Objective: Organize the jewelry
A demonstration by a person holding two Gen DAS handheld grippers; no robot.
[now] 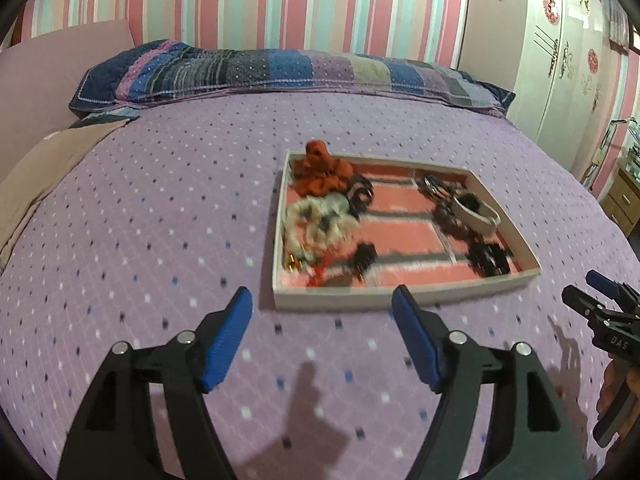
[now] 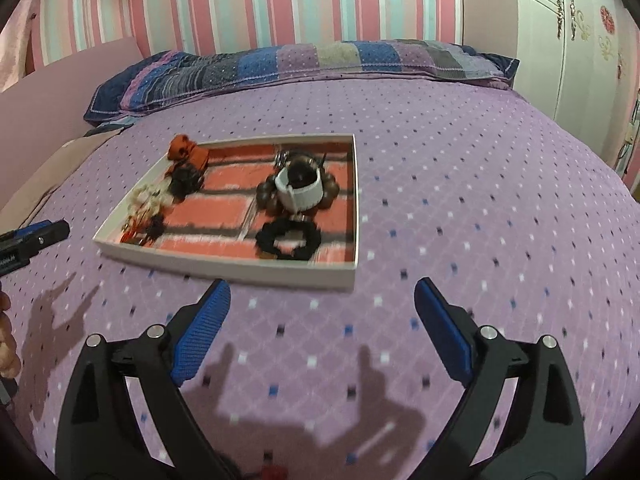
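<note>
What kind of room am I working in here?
Most likely a bedroom: the tray sits on a purple bedspread, with a patchwork pillow at the striped wall and a white wardrobe beside it.

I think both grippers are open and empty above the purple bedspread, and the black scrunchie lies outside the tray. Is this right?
Not quite: the black scrunchie lies inside the tray, near its front wall, as the right wrist view shows. The left gripper and right gripper are open and empty above the purple bedspread.

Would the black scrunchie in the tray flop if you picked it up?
Probably. The black scrunchie looks like soft ruffled cloth, so it should sag and weigh little. It lies flat in the tray, so it likely won't roll.
</note>
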